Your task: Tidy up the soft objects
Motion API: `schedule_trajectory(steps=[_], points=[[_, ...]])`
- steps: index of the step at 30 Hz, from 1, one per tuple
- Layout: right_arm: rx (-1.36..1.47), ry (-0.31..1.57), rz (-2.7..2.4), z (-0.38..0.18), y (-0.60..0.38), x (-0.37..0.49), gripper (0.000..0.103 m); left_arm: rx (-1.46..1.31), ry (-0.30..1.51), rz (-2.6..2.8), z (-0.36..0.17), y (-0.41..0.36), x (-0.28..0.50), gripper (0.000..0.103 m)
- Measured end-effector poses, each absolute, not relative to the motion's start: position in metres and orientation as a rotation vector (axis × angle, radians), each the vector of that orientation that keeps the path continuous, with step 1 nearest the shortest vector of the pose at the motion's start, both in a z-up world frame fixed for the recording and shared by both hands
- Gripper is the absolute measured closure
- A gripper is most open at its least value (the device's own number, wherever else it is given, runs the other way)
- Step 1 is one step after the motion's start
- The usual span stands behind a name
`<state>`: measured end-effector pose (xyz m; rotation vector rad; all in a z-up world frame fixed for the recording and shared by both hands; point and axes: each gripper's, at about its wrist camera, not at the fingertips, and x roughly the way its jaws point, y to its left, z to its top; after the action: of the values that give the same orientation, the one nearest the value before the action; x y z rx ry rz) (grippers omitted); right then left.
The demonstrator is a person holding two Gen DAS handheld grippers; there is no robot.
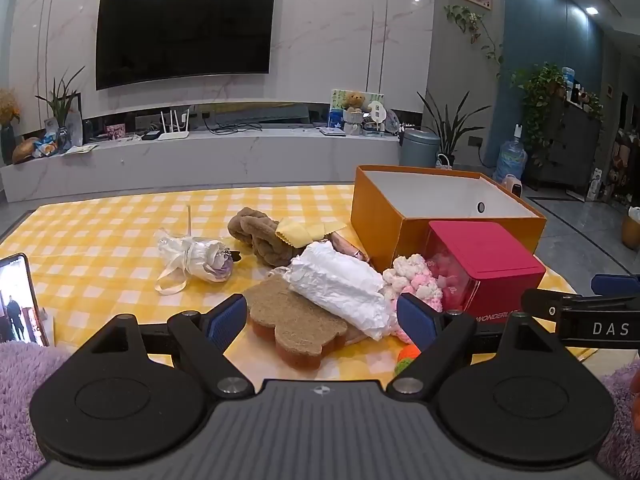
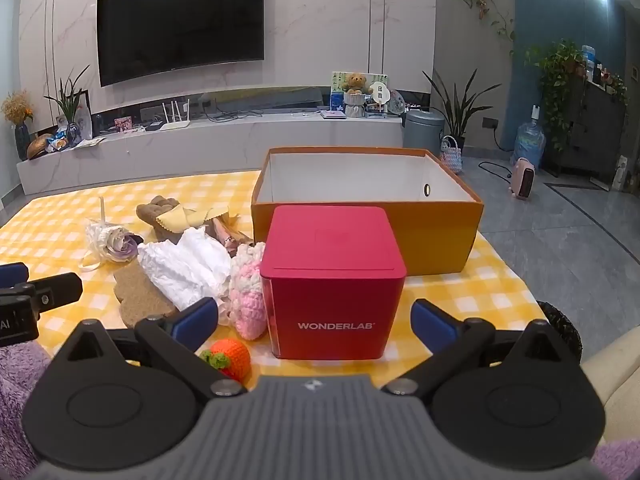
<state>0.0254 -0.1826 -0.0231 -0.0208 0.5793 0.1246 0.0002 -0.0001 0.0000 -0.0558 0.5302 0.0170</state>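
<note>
On the yellow checked cloth lies a pile of soft things: a bear-shaped brown sponge, a crumpled white cloth on it, a pink-and-white knitted piece, a brown headband, a yellow wipe and a white fabric rose. My left gripper hovers open just in front of the sponge. My right gripper stands open before the red cube box, with a knitted orange strawberry near its left finger. The empty orange box sits behind.
A phone stands at the cloth's left edge. Purple fluffy fabric lies at the near edge. Behind the table runs a TV bench under a wall TV, with plants, a bin and a water jug on the floor at right.
</note>
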Motion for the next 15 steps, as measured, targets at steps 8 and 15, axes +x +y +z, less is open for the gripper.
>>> schedule_trajectory(steps=[8, 15], points=[[-0.024, 0.582, 0.125, -0.0239, -0.182, 0.0255, 0.002, -0.055, 0.526, 0.015, 0.0, -0.0051, -0.0003, 0.004], [-0.019, 0.584, 0.124, -0.0224, -0.1828, 0.026, 0.002, -0.068, 0.529, 0.016, 0.0004, 0.0002, 0.0, 0.004]])
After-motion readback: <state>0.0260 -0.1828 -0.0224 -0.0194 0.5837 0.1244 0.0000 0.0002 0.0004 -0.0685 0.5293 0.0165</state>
